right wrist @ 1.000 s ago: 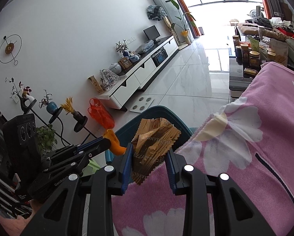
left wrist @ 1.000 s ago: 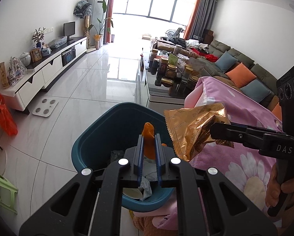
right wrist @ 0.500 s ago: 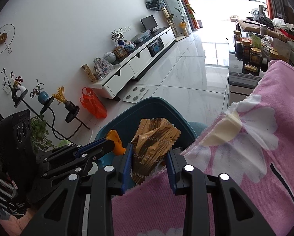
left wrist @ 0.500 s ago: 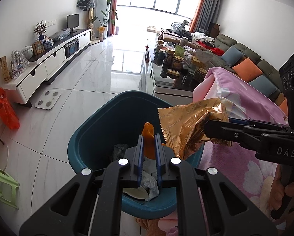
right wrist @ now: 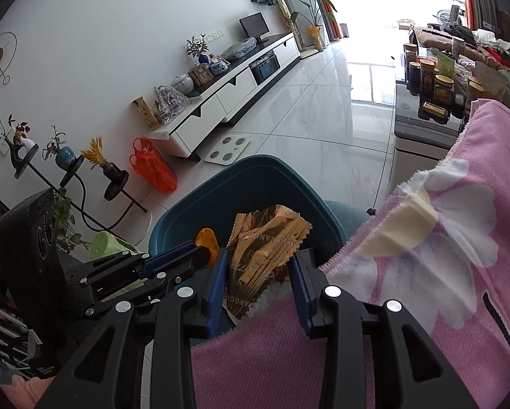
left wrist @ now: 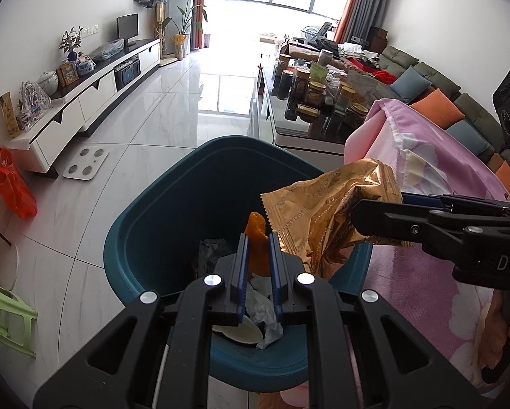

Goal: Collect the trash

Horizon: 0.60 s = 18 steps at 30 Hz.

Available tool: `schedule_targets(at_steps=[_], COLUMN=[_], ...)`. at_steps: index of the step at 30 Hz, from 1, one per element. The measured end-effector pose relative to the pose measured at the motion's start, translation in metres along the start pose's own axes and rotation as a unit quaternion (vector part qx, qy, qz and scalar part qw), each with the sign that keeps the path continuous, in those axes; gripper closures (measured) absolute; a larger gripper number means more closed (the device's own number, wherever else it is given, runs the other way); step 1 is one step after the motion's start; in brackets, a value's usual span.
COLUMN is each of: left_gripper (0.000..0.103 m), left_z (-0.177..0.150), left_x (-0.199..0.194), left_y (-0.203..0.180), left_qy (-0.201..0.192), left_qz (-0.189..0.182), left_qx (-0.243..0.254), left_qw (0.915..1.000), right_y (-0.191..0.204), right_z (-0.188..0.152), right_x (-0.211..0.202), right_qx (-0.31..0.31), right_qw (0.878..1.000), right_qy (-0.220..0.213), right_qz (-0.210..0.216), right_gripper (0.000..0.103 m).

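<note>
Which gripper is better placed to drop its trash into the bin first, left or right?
Left. The left gripper holds the orange peel directly over the teal bin; the right gripper's gold wrapper hangs nearer the rim.

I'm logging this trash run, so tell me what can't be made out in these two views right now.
- Bottom of the teal bin: left wrist view, covered by the left claw and its orange scrap.
- Lettering on the gold wrapper: right wrist view, crumpled and partly behind the right claw.
- Jar labels on the coffee table: both views, too small.
- What lies under the pink blanket: hidden.
</note>
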<state>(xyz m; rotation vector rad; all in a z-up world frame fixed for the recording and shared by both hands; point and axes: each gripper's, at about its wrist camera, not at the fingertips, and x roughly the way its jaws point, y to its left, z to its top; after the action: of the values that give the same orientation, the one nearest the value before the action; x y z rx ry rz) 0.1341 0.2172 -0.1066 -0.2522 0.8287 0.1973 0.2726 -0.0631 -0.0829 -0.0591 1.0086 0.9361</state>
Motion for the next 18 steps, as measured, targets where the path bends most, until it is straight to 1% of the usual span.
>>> schedule_targets(at_steps=[2,4,6,7,10,12,13,14,15,16,17,18], left_gripper=[0.091,0.085,0.072,0.07,0.058,0.044,0.041,0.035,0.025,0.022,0.017,0.01], left_z=[-0.001,0.001,0.001,0.001,0.0,-0.001,-0.001,-0.002,-0.004,-0.005,-0.007,-0.008], left_x=[0.004,0.009,0.014,0.014,0.014,0.01,0.007,0.002,-0.005,-0.011,-0.02,-0.028], left_y=[-0.001,0.0,-0.001,-0.002,-0.002,0.0,0.0,0.001,0.001,0.0,0.0,-0.003], left_qy=[0.003,0.006,0.009,0.009,0.005,-0.001,-0.008,-0.016,-0.024,-0.034,-0.045,-0.058], left_qz=[0.0,0.0,0.001,0.001,0.005,0.008,0.01,0.012,0.013,0.014,0.013,0.015], left_qx=[0.0,-0.001,-0.001,-0.002,-0.004,-0.007,-0.006,-0.005,-0.004,-0.002,0.001,0.007], left_qw=[1.0,1.0,1.0,1.0,1.0,0.9999,0.9999,0.9998,0.9996,0.9993,0.9989,0.9982], right_y=[0.001,0.001,0.0,-0.001,-0.004,-0.008,-0.011,-0.013,-0.015,-0.017,-0.018,-0.019], right_z=[0.0,0.0,0.0,0.0,-0.002,-0.006,-0.008,-0.011,-0.014,-0.018,-0.022,-0.027], right_x=[0.001,0.002,0.001,0.0,-0.006,-0.014,-0.019,-0.025,-0.031,-0.038,-0.046,-0.054], right_qx=[0.0,0.001,0.003,0.004,0.007,0.012,0.016,0.018,0.018,0.016,0.014,0.01], right_qw=[1.0,1.0,1.0,1.0,1.0,1.0,0.999,0.999,0.999,0.998,0.998,0.997], right_qy=[0.002,0.004,0.001,-0.001,-0.011,-0.022,-0.027,-0.034,-0.043,-0.052,-0.063,-0.075], right_qz=[-0.002,-0.004,-0.003,-0.002,0.003,0.002,0.007,0.011,0.011,0.011,0.009,0.005], right_gripper=[0.068,0.063,0.06,0.058,0.055,0.052,0.049,0.047,0.041,0.036,0.033,0.029])
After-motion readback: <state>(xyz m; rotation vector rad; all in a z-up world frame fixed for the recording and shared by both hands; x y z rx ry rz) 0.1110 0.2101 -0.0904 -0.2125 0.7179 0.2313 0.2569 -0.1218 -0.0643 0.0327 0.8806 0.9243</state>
